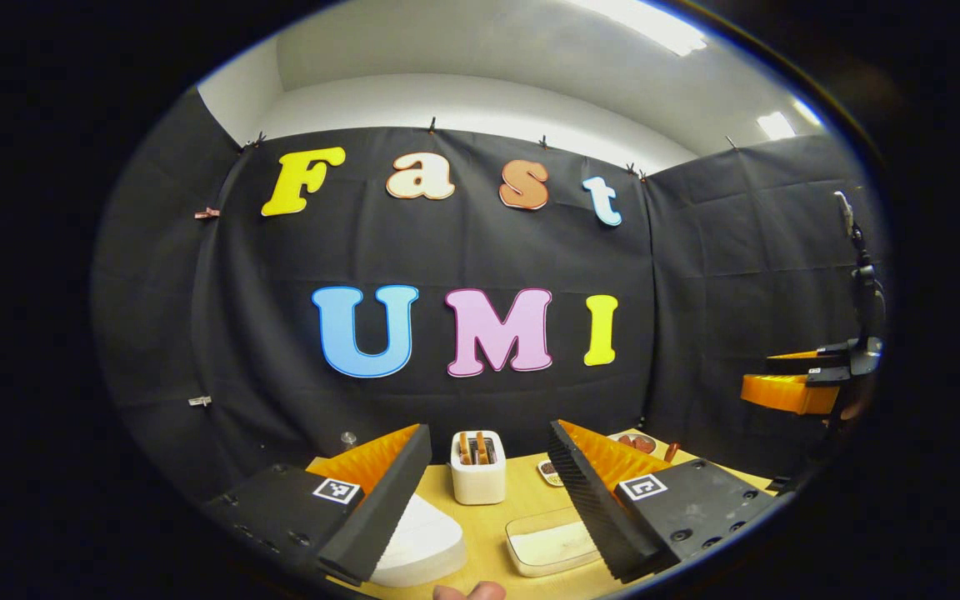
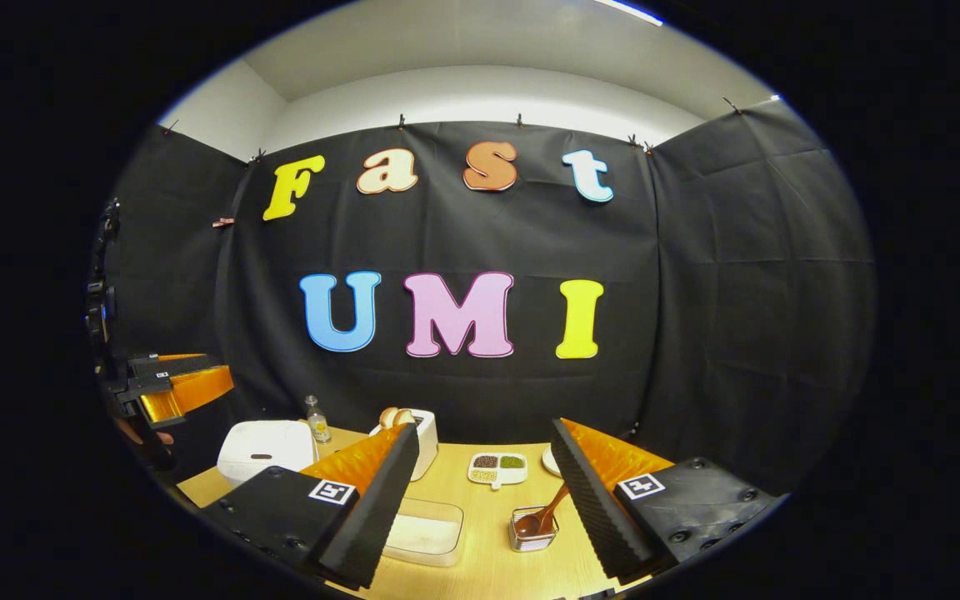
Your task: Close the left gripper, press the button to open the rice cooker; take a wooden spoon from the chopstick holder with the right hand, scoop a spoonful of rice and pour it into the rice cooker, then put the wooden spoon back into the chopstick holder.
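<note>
A: What is the left tool (image 1: pixel 488 492) doing?

B: Its two fingers are spread wide apart, with nothing between them. It hangs above the worktop (image 1: pixel 522 508), which is yellow wood.

A: And the right tool (image 2: pixel 484 500)?

B: The same. Its fingers are wide apart and hold nothing.

A: Where is the rice cooker?

B: In the right gripper view the rice cooker (image 2: pixel 267 450) is white and sits at the left end of the worktop, near the back. Its lid is down. In the left gripper view its white top shows low down, just beside the left finger.

A: Where is the wooden spoon?

B: The wooden spoon (image 2: pixel 542 515) stands tilted in the chopstick holder (image 2: pixel 533 530), a small see-through cup near the right finger. Its handle leans up to the right.

A: And the rice?

B: There is a clear box (image 2: pixel 423 530) with something white in it, beside the left finger. I cannot tell for sure that it is rice.

A: Anything else?

B: A white toaster (image 1: pixel 477 467) with bread in it stands in the middle, and a little dish with three parts (image 2: pixel 497 467) sits near the back. A small bottle (image 2: pixel 317 421) stands just behind the rice cooker.
</note>
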